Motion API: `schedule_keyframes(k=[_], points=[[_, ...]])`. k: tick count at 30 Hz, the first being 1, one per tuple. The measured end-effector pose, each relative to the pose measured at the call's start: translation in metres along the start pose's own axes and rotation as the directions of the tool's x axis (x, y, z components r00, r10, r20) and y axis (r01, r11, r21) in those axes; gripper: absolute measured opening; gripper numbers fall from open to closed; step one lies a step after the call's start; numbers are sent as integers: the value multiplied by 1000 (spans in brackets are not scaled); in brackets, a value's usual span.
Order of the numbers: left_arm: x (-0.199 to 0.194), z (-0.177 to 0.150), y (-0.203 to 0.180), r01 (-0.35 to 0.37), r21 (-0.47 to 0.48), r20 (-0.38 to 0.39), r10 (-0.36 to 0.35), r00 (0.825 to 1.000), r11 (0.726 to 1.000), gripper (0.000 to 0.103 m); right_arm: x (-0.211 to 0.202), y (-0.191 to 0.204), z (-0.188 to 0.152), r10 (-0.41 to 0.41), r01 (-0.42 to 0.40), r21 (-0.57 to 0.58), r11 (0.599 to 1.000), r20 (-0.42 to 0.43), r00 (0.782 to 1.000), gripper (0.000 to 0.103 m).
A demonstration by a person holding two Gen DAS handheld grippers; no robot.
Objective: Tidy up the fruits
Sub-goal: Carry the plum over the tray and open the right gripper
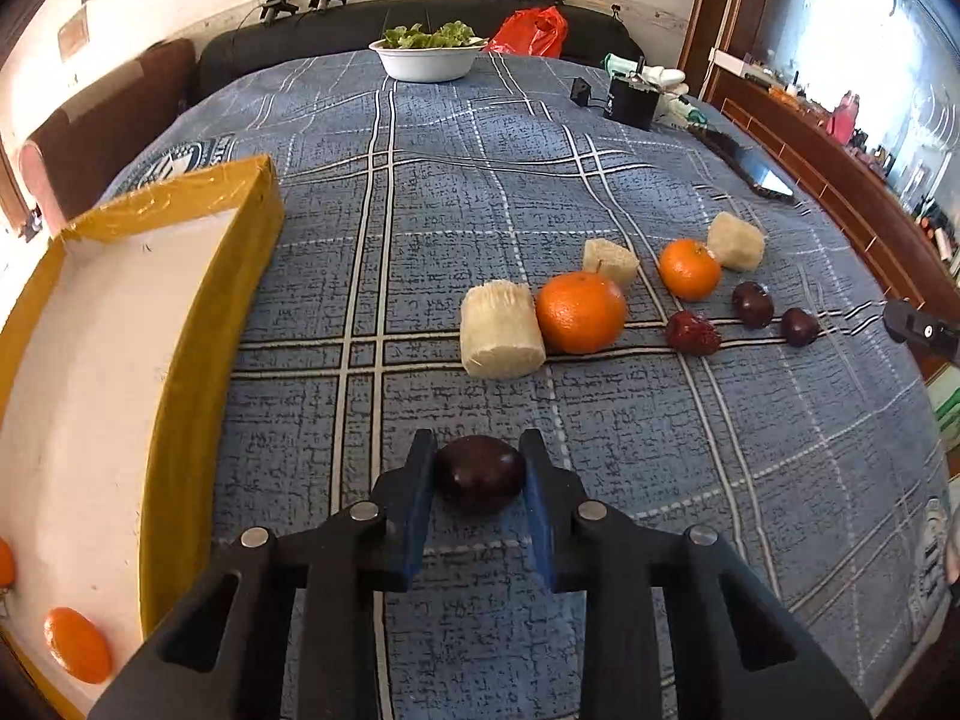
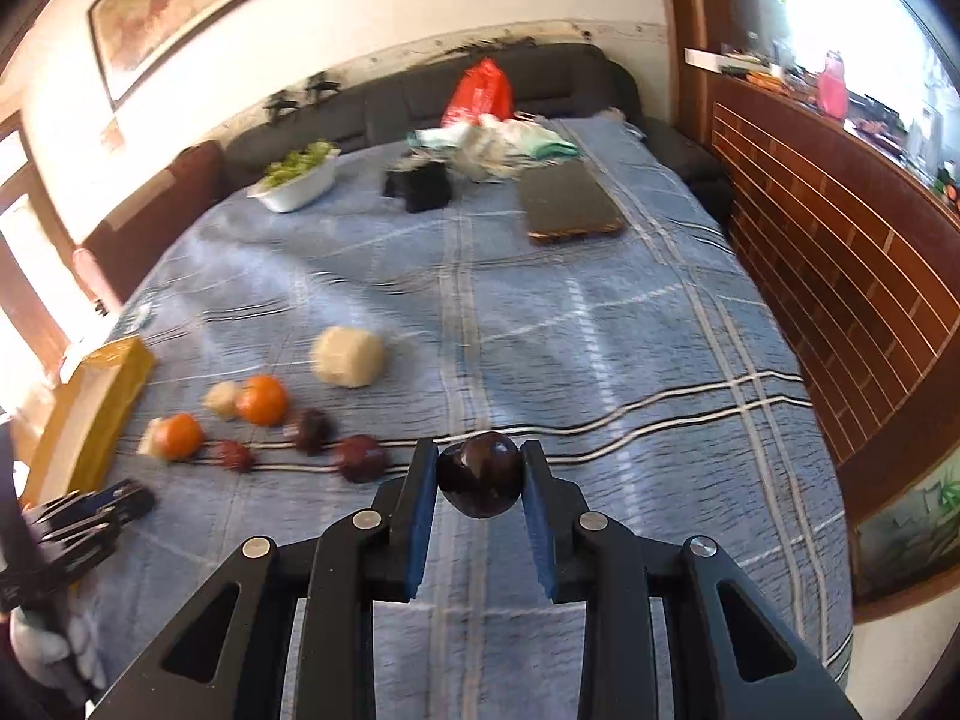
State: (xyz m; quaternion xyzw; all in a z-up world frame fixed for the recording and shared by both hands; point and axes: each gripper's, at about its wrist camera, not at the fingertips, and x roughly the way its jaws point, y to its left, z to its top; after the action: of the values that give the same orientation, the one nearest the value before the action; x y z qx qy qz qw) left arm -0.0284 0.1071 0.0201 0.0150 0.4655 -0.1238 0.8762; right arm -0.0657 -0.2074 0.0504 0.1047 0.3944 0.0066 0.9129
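Blue plaid cloth (image 1: 480, 192) covers the table; each gripper (image 1: 478, 468) (image 2: 478, 471) clamps a dark plum (image 1: 480, 474) (image 2: 478, 474).

White bowl (image 1: 427, 65) w/ greens, red bag (image 1: 531, 31), black box (image 1: 630, 102) at far end.

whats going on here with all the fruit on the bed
A person is sorting fruit with a handheld gripper in each hand. The left gripper is shut on a dark plum resting on the blue plaid cover. The right gripper is shut on another dark plum. Two small oranges already lie in the yellow-edged box. More oranges, dark fruits and pale cut chunks are still out on the cover.
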Motion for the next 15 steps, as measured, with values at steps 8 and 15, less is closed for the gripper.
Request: schedule_keyframes(k=[8, 15], points=[[-80, -9, 44, 101, -129, 126, -84, 988, 986, 27, -35, 76, -2, 167, -164, -91, 982, 24, 986, 30], [-163, -11, 127, -66, -225, 228, 118, 967, 972, 27, -54, 194, 0, 402, -397, -216, 892, -19, 915, 31]])
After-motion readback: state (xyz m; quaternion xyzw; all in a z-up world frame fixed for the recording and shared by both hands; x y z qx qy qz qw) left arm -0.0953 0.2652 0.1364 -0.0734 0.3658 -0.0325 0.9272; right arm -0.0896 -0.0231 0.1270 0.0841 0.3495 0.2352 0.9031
